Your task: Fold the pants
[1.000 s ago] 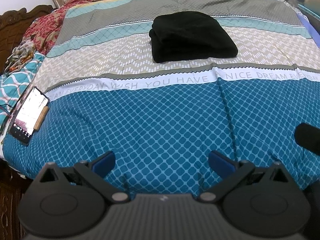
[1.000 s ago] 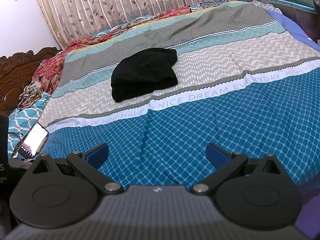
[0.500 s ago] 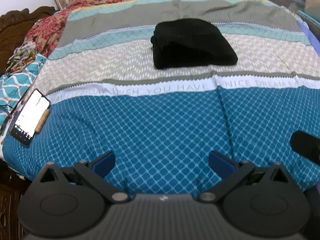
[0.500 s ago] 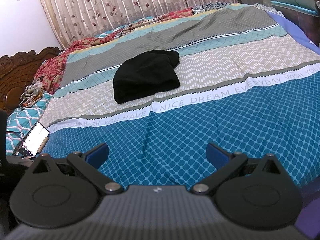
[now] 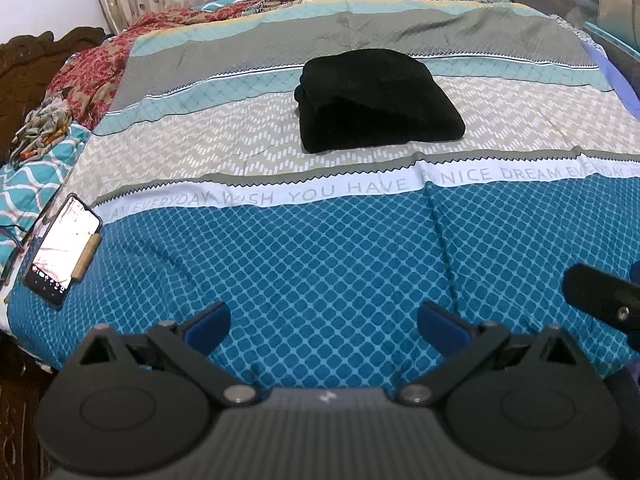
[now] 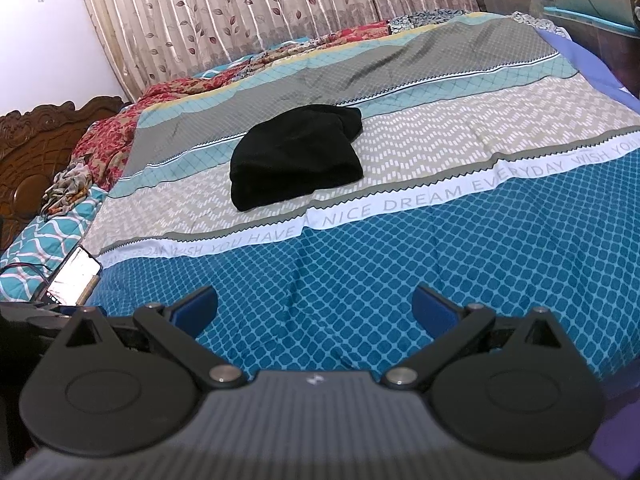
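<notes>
**Pants sit folded mid-bed, both claws empty**

While both claws hang over the near edge of the bed, neither has hold of anything. Left claw [image 5: 322,318]: blue pads spread wide, only blue-checked bedspread [image 5: 320,264] showing btw them. Right claw [image 6: 314,306]: same, spread wide, empty; one of its black fingers pokes into the left view at the right edge.

Further out, past the white band w/ lettering, the pants [image 5: 376,100] lie on the beige zigzag stripe, well apart from both claws. They look already folded into a thick, roughly square black bundle, layers stacked, rounded fold edge facing the claws.

Handling, as a guess: soft, limp, plush-looking fabric, light-ish but bulky. No stiffness, so it'll sag and the layers may slide or fan open if lifted by one corner. Not fragile, prob. not slippery. Best hold: pinch through all layers at the two near corners of the fold edge, one claw each, or squeeze the stacked left side where the layer ends show.

Off to the left, a phone [image 5: 62,250] w/ lit screen lies near the bed's edge, clear of the work.
</notes>
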`<state>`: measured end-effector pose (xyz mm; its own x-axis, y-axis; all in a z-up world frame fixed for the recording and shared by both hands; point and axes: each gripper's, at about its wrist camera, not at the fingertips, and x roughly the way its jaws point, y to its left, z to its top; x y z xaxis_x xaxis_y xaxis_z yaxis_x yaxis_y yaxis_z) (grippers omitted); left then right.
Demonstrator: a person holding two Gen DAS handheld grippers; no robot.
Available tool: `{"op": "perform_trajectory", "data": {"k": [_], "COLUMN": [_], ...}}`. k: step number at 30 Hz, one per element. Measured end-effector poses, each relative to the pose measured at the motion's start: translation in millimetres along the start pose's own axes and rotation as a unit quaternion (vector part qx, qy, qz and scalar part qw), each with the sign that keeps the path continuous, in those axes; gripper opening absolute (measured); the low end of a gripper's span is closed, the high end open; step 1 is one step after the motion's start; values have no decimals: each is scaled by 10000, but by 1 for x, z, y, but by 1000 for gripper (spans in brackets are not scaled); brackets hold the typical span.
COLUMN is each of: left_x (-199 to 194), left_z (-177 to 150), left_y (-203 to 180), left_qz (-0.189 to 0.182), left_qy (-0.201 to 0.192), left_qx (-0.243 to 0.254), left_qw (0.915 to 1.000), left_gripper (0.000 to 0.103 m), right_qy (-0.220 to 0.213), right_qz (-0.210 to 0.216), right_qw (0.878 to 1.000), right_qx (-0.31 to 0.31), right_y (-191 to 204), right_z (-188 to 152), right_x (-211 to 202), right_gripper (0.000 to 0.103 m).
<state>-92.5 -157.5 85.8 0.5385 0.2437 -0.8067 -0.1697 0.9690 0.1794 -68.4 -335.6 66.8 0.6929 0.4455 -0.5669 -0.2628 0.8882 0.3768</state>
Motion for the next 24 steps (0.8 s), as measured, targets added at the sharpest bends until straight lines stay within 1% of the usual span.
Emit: {"op": "perform_trajectory", "data": {"k": [24], "left_x": [10], "left_z": [-4], "left_y": [-6], "left_qz": [97], "left_qy": [293], "left_qx": [90], "left_qw": [9995], "left_gripper": [103], "right_qy": [49], "right_qz": [18], "right_qw": [10000], "right_qx": [72], "right_y": [-1], "right_z": [-3], "right_x": [1], "right_gripper": [103]}}
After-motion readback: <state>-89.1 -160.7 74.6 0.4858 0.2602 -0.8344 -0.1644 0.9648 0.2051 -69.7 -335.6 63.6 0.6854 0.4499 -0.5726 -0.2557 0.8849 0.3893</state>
